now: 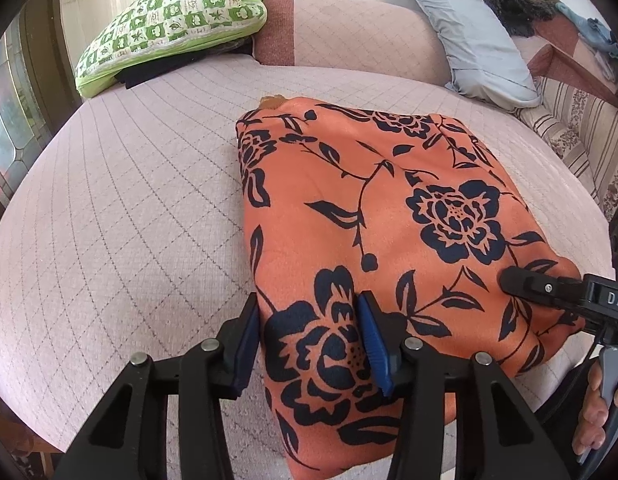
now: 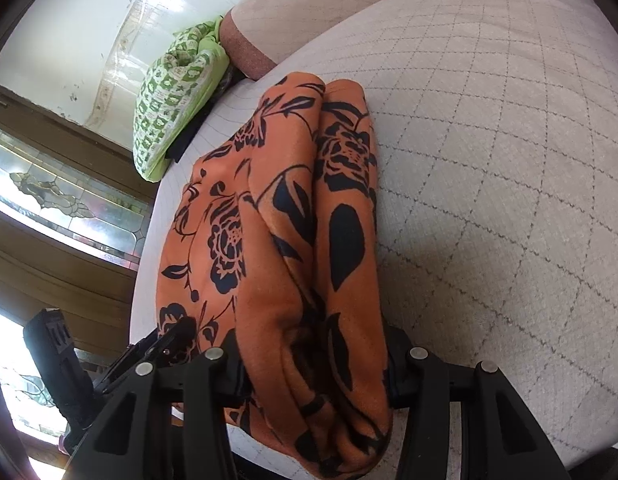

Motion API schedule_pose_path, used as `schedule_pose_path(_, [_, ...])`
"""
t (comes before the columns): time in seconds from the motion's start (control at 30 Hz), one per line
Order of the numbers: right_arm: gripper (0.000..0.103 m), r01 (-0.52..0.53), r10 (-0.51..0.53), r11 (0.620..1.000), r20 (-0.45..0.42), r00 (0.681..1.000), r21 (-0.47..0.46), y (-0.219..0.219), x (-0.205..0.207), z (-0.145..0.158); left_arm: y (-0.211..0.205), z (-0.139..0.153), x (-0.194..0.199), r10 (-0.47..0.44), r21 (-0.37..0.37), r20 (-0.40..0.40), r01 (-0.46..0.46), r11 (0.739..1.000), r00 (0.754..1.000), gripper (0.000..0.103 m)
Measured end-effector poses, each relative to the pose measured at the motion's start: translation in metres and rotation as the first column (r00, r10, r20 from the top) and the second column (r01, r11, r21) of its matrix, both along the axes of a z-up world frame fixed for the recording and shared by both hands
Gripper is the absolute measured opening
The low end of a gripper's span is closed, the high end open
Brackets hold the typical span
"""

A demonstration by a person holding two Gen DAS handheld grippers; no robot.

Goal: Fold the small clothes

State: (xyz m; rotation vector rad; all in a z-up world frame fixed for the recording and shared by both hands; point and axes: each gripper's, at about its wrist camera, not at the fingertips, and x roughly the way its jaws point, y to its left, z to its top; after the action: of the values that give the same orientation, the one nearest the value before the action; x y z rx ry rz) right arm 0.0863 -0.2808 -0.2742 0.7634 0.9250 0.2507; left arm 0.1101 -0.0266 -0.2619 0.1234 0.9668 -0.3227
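An orange garment [image 1: 389, 208] with dark blue flowers lies folded in a thick stack on the pink quilted bed [image 1: 121, 216]. My left gripper [image 1: 311, 340] straddles its near left corner: one blue pad sits against the edge and the other presses on top, pinching the fabric. My right gripper [image 1: 521, 286] comes in at the garment's near right corner, held by a hand [image 1: 593, 404]. In the right wrist view the garment [image 2: 277, 208] bunches into thick folds that fill the gap of the right gripper [image 2: 317, 372] and hide its pads. The left gripper [image 2: 177, 332] shows at lower left on the cloth.
A green-and-white checked pillow [image 1: 169, 20] lies on dark clothes at the far left of the bed. A grey-blue pillow [image 1: 477, 36] and a dark furry item [image 1: 513, 0] are at the far right. Striped bedding [image 1: 581, 140] borders the right edge. A stained-glass window [image 2: 61, 200] stands left.
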Motion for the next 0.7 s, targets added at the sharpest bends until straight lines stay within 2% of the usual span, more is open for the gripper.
schedule_pose_path(0.17, [0.05,-0.003,0.003,1.0,0.003,1.0,-0.028,0.003,-0.002,0.004,-0.003,0.0,0.0,0.014,0.014,0.011,-0.014,1.0,1.0,0.05])
schedule_pose_path(0.2, [0.052,-0.004,0.003,0.999,-0.004,1.0,-0.035,0.003,-0.002,0.006,-0.004,-0.001,0.0,0.016,0.015,0.014,-0.016,1.0,1.0,0.052])
schedule_pose_path(0.3, [0.067,0.021,-0.024,0.998,-0.042,0.999,-0.066,-0.002,0.0,0.016,-0.005,-0.001,0.001,0.017,0.023,0.022,-0.017,1.0,1.0,0.057])
schedule_pose_path(0.33, [0.067,0.034,-0.036,0.996,-0.028,0.999,-0.077,-0.006,-0.002,0.021,-0.005,-0.001,0.001,0.013,0.034,0.033,-0.014,0.999,0.999,0.059])
schedule_pose_path(0.4, [0.067,0.073,-0.072,0.991,0.017,0.997,-0.116,-0.014,-0.004,0.033,-0.005,-0.003,0.001,0.011,0.043,0.052,-0.013,0.999,0.999,0.067])
schedule_pose_path(0.53, [0.067,0.084,-0.054,0.974,0.147,0.988,-0.212,-0.004,-0.003,0.062,-0.001,-0.005,0.009,0.028,-0.002,0.017,-0.028,1.0,0.999,0.068])
schedule_pose_path(0.6, [0.067,0.106,-0.039,0.958,0.242,0.969,-0.268,0.005,-0.001,0.083,-0.001,-0.006,0.012,0.031,-0.009,0.013,-0.031,0.999,0.999,0.069])
schedule_pose_path(0.7, [0.067,0.122,-0.011,0.942,0.337,0.941,-0.312,0.017,0.008,0.109,-0.004,-0.007,0.014,0.029,-0.01,0.013,-0.029,1.0,0.999,0.069])
